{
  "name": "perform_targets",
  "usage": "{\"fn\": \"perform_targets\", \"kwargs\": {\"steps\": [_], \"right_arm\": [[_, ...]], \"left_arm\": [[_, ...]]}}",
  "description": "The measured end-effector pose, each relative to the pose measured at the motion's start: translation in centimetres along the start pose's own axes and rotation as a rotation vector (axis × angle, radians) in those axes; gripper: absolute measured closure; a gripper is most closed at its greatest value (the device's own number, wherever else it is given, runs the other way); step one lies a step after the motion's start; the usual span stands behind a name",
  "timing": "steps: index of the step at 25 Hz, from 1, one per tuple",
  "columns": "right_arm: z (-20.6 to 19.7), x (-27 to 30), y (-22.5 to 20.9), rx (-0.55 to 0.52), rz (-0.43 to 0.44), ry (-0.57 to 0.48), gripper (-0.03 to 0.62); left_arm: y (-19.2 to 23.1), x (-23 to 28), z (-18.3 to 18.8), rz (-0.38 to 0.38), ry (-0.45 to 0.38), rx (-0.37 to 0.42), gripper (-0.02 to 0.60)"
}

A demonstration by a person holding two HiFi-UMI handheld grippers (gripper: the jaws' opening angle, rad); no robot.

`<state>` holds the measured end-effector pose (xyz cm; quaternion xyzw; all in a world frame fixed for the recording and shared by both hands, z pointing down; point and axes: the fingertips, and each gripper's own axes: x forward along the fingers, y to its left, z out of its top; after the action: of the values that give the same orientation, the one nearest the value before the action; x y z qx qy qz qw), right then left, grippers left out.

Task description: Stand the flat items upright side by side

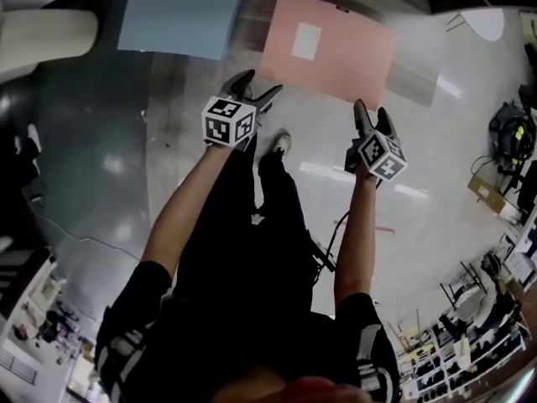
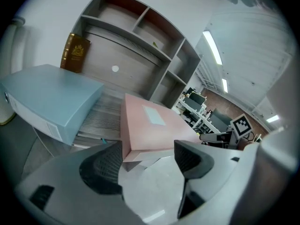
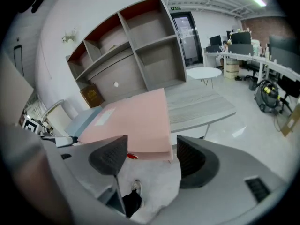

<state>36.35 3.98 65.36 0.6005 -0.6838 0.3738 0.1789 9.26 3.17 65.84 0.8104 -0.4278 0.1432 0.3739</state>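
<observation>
Holds left gripper [image 1: 258, 85] and right gripper [image 1: 372, 110], jaws apart and empty, near flat pink folder [image 1: 352, 55] beside blue folder [image 1: 180, 15].

Person's in a black short-sleeved top [image 1: 252, 309] with white stripes on the sleeves [image 1: 126, 342], plus black trousers [image 1: 273, 200] and a pale shoe [image 1: 281, 143]. The left gripper [image 1: 258, 85] and right gripper [image 1: 372, 112] are grey shells with dark ribbed pads on the fingers [image 2: 101, 168]. Each carries a white cube [image 1: 228, 121] with black square markers.
</observation>
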Motion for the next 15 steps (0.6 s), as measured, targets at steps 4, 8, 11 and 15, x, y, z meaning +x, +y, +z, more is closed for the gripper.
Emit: {"fn": "perform_targets", "kwargs": {"steps": [4,8,11,15], "right_arm": [[1.6,-1.6,1.4,-0.214,-0.08,-0.05,0.264],[1.3,-1.7,5.5,-0.569,-0.088,-0.031,0.261],[-0.5,-0.4,9.2,-0.849,-0.086,0.015,0.256],[-2.8,2.1,13.1,-1.147,-0.102,0.079,0.238]], "left_arm": [[0.7,-3.1,1.8,0.055,-0.102,0.004,0.261],[0.1,-6.1,3.0,0.117,-0.191,0.008,0.484],[0.5,-8.1,3.0,0.178,-0.225,0.01,0.537],[0.1,-10.6,3.5,0.2,-0.285,0.001,0.552]]}}
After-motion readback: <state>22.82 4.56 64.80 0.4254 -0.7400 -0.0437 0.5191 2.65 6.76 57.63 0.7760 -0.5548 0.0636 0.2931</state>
